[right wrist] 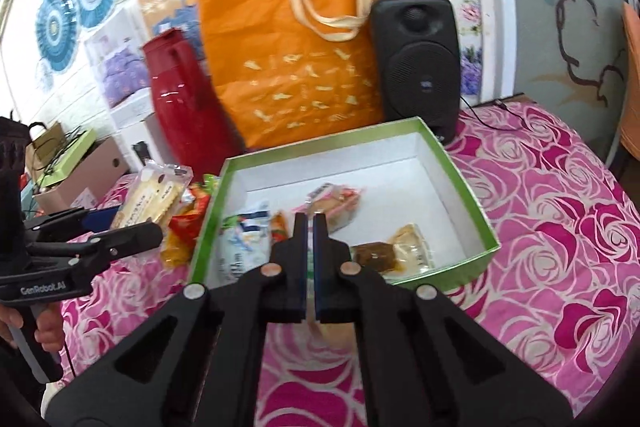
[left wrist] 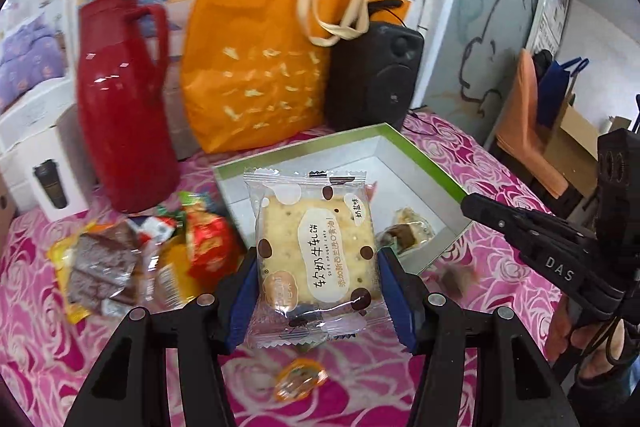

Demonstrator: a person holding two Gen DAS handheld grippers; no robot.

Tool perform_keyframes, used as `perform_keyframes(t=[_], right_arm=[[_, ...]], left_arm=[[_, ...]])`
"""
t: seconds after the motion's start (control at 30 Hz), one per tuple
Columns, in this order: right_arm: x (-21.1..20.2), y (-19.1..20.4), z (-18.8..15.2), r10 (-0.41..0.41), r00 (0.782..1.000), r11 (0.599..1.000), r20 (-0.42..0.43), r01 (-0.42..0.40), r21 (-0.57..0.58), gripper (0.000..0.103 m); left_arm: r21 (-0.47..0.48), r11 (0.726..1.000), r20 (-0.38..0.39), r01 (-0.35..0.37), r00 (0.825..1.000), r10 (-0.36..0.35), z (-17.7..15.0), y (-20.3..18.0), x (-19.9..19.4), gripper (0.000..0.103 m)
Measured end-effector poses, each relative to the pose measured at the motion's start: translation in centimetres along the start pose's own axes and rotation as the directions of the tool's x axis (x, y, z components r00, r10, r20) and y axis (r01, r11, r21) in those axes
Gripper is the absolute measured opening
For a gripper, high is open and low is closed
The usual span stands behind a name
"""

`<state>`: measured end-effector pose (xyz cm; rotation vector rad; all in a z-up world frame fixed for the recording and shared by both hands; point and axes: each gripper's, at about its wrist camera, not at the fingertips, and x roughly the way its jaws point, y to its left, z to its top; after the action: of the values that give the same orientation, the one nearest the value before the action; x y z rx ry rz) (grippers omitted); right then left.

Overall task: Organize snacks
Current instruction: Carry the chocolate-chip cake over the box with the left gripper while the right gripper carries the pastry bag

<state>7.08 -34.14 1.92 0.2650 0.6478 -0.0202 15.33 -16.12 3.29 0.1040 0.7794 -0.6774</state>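
A tabletop covered with a pink rose-patterned cloth [right wrist: 552, 211] is backed by a wall hung with blue paper fans [right wrist: 60, 15]. At the rear of the table a red thermos jug [left wrist: 124, 107], an orange tote bag [left wrist: 256, 67] with cream handles, and a black speaker [right wrist: 418, 63] are lined up side by side.

A green-rimmed box [right wrist: 468, 183] with a white inside is set open in front of the bag and speaker. Several wrapped snacks are seen lying on its floor: a white-and-blue packet [right wrist: 244, 247] near the left wall, a pink-edged pastry packet [right wrist: 334, 205] toward the middle, and a brown piece with a pale wrapped one [right wrist: 412, 247] near the front right corner.

A clear packet of nougat cracker [left wrist: 316, 255] is pinched by its two side edges between the blue-padded fingers of the left gripper [left wrist: 316, 259] and is held off the cloth, in front of the box's near left corner. A loose pile of wrapped snacks [left wrist: 152, 259] is left on the cloth to the left of the box, and one small orange candy [left wrist: 300, 381] lies below the held packet.

The fingers of the right gripper [right wrist: 310, 227] are pressed together with nothing between them, over the box's front edge. A hand [right wrist: 48, 331] is seen on the left gripper's handle.
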Motion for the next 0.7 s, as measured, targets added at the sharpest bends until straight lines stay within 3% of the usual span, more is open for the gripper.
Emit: perform_keyframes(t=[0.23, 0.27, 0.3, 0.37, 0.43, 0.6, 0.7], right_arm=[[-0.7, -2.3, -2.1, -0.041, 0.998, 0.999, -0.054, 0.041, 0.001, 0.004], [-1.0, -2.5, -2.8, -0.043, 0.997, 0.999, -0.061, 0.043, 0.009, 0.013], [-1.2, -2.9, -3.8, -0.032, 0.996, 0.999, -0.086, 0.035, 0.033, 0.033], [-1.1, -3.5, -6.1, 0.017, 0.988, 0.996, -0.155, -0.003, 0.091, 0.060], [-1.1, -3.7, -8.2, 0.051, 0.979, 0.992, -0.199, -0.027, 0.121, 0.061], [0.2, -3.7, -10.7, 0.029, 0.966, 0.989, -0.257, 0.009, 0.145, 0.066], [0.3, -3.2, -10.6, 0.022, 0.969, 0.994, -0.244, 0.006, 0.112, 0.059]], left_arm=[[0.018, 0.999, -0.048, 0.026, 0.999, -0.025, 0.4, -2.0, 3.2, 0.058], [0.024, 1.000, -0.048, 0.020, 0.999, -0.018, 0.4, -2.1, 3.4, 0.058], [0.024, 1.000, -0.050, 0.019, 0.999, -0.017, 0.4, -2.1, 3.6, 0.058], [0.014, 1.000, -0.063, 0.023, 0.998, -0.023, 0.2, -2.0, 4.1, 0.058], [0.007, 1.000, -0.072, 0.022, 0.997, -0.022, 0.0, -2.1, 4.5, 0.058], [-0.005, 1.000, -0.072, 0.014, 0.997, -0.014, -0.1, -2.1, 4.5, 0.058], [-0.001, 1.000, -0.068, 0.006, 0.998, -0.007, 0.0, -2.2, 4.2, 0.058]])
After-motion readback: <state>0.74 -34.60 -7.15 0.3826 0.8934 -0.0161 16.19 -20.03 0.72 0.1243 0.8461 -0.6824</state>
